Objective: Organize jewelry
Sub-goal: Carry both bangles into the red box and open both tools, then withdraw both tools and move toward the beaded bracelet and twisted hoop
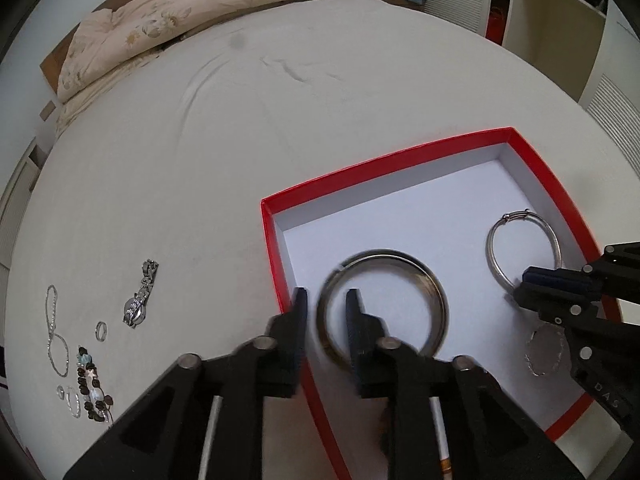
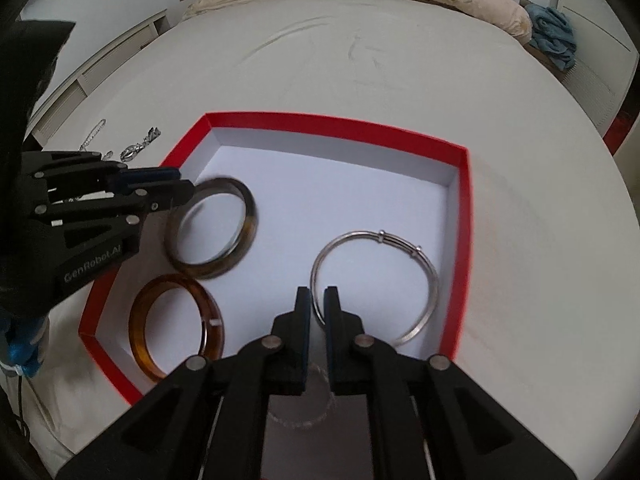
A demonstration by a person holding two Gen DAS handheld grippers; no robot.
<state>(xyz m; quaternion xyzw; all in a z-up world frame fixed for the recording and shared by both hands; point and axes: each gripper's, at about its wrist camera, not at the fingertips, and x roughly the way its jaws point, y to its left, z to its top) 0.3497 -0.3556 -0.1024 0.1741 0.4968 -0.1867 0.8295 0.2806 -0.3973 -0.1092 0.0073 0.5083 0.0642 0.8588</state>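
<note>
A red box (image 1: 272, 240) (image 2: 464, 240) with a white floor lies on the bed. My left gripper (image 1: 326, 300) (image 2: 180, 192) is open, its fingers either side of the rim of a dark brown bangle (image 1: 436, 300) (image 2: 244, 240), which looks blurred inside the box. My right gripper (image 2: 318, 300) (image 1: 520, 284) stands with its fingers narrowly apart around the rim of a thin silver bangle (image 2: 400, 236) (image 1: 496, 264). An amber bangle (image 2: 140, 336) and a small chain bracelet (image 1: 538, 364) lie in the box too.
On the sheet left of the box lie a silver watch (image 1: 138, 304), a chain necklace (image 1: 52, 332), a ring (image 1: 101, 330) and a beaded bracelet (image 1: 90, 384). A folded quilt (image 1: 180, 20) lies at the bed's far end. Shelves (image 1: 560, 32) stand at the right.
</note>
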